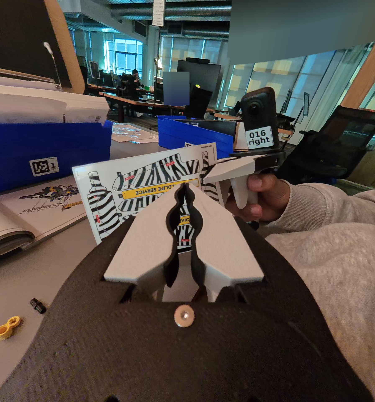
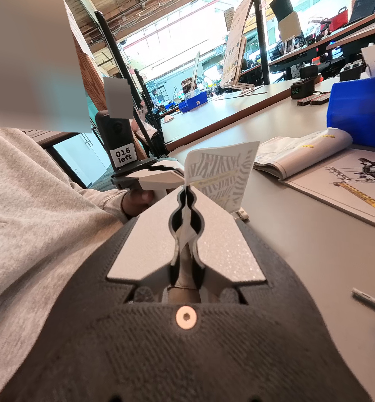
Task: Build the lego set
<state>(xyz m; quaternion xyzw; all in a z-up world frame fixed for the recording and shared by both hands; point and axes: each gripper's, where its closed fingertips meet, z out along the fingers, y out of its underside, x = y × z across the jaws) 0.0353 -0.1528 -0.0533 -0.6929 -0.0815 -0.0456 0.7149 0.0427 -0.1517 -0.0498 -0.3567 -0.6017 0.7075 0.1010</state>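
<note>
A sticker sheet (image 1: pixel 108 195) with zebra stripes and a yellow band stands upright over the table. My right gripper (image 2: pixel 186 188) is shut on it; the sheet runs edge-on through the jaws, and its faded back (image 2: pixel 221 171) rises beyond them. In the left wrist view the right gripper (image 1: pixel 206 178) pinches the sheet's right edge. My left gripper (image 1: pixel 185 185) is shut, with its tips against the sheet's printed face. I cannot tell whether it pinches a sticker. In the right wrist view it (image 2: pixel 180 173) meets the sheet from the left.
An open instruction booklet (image 1: pixel 41 208) (image 2: pixel 345 185) lies on the grey table (image 2: pixel 291 250). Blue bins (image 1: pixel 41 150) (image 1: pixel 193 136) (image 2: pixel 360 108) stand behind. A yellow piece (image 1: pixel 7 327), a black pin (image 1: pixel 37 305), a grey piece (image 2: pixel 369 299) and a small white piece (image 2: pixel 243 214) lie loose. Only a small space, under 4 cm, lies between the two pairs of fingers. My left gripper's tips are some 15 cm from the black pin (image 1: pixel 37 305).
</note>
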